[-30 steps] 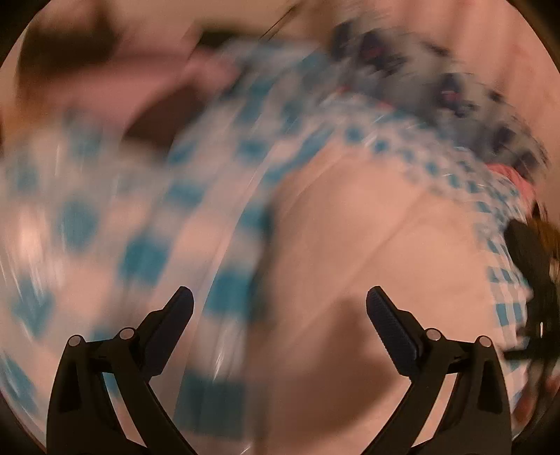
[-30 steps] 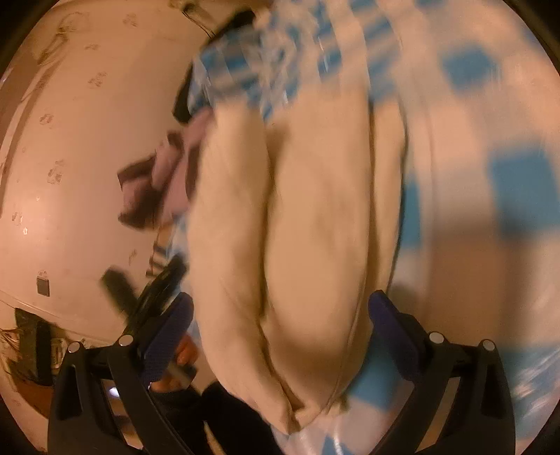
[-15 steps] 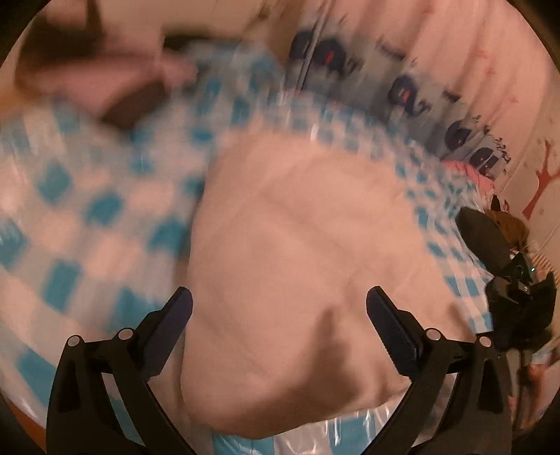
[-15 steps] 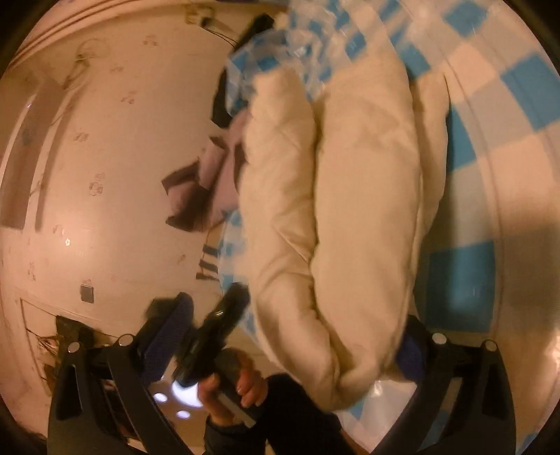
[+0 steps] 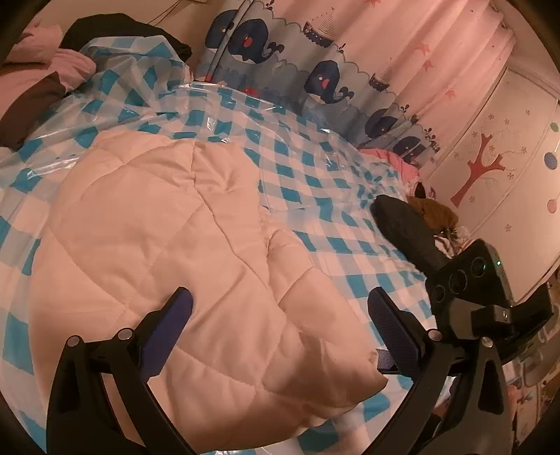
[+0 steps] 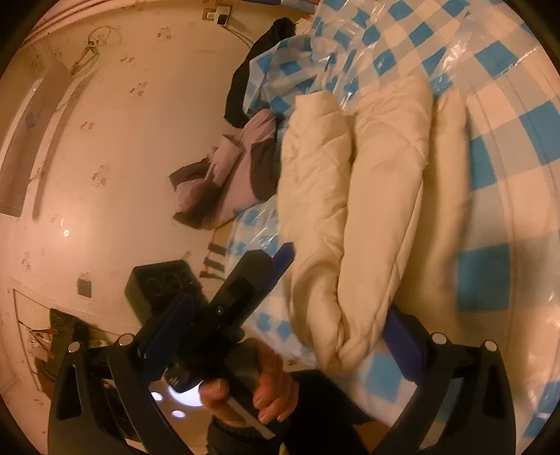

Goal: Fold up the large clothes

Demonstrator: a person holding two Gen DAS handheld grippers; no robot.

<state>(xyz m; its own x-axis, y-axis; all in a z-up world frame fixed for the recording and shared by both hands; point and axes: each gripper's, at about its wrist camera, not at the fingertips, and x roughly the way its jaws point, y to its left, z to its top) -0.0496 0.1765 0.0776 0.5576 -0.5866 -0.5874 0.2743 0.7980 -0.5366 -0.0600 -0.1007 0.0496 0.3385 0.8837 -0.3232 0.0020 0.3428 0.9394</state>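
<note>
Two grippers, both w/ jaws spread wide, gripping nothing. Left gripper (image 5: pixel 278 315) hovers over folded cream quilted coat (image 5: pixel 182 252), lying in middle of blue-white checked plastic sheet (image 5: pixel 315 196) on bed. Right gripper (image 6: pixel 287 332) sits at coat's folded end (image 6: pixel 353 217), layered edges betw. its fingers, contact unclear. Hand (image 6: pixel 255 388) holds left gripper lower left. Pink-brown clothes (image 6: pixel 227 182) beside coat; whale curtain (image 5: pixel 315 77) behind bed.

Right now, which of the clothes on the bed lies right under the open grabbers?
The cream quilted coat, folded on the blue-checked plastic sheet. The pink-and-brown garment and the black garment lie farther off, by the wall.
</note>
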